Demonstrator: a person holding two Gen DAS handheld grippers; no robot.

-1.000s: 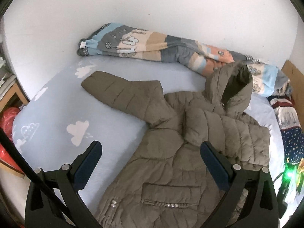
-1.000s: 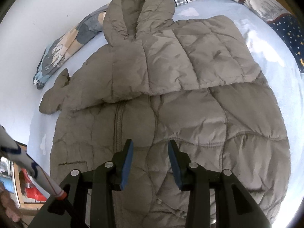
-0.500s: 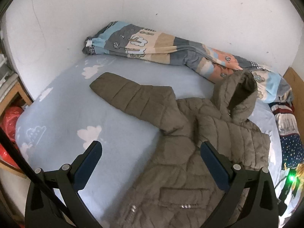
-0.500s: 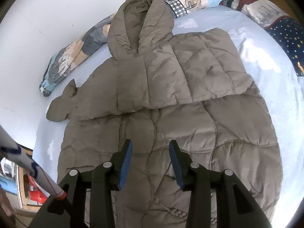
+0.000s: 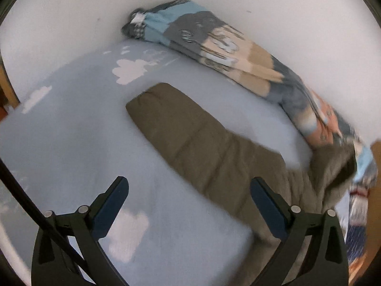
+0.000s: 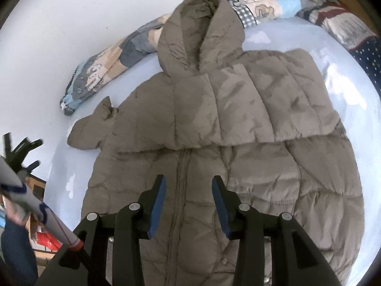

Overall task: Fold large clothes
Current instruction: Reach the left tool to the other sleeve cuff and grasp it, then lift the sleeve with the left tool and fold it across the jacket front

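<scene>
An olive hooded puffer jacket [image 6: 238, 143] lies front up on a light-blue sheet with white clouds [image 5: 71, 131]. One sleeve is folded across its chest [image 6: 273, 100]. The other sleeve [image 5: 190, 133] stretches out flat toward the wall. My left gripper [image 5: 189, 183] hangs open over the sheet; its right finger is above that sleeve near the shoulder, with nothing between the jaws. My right gripper [image 6: 188, 180] is held above the jacket's zip line, jaws partly apart and empty. The left wrist view is blurred.
A rolled patterned quilt [image 5: 226, 52] runs along the white wall behind the jacket. Dark dotted bedding [image 6: 366, 54] is heaped at the far right. A wooden edge [image 5: 7, 90] and red things [image 6: 47, 240] sit beside the bed on the left.
The left gripper has swung left and down along the outstretched sleeve, which now fills its view. The right gripper has lifted a little. A blurred black shape has come into the right view's left edge.
</scene>
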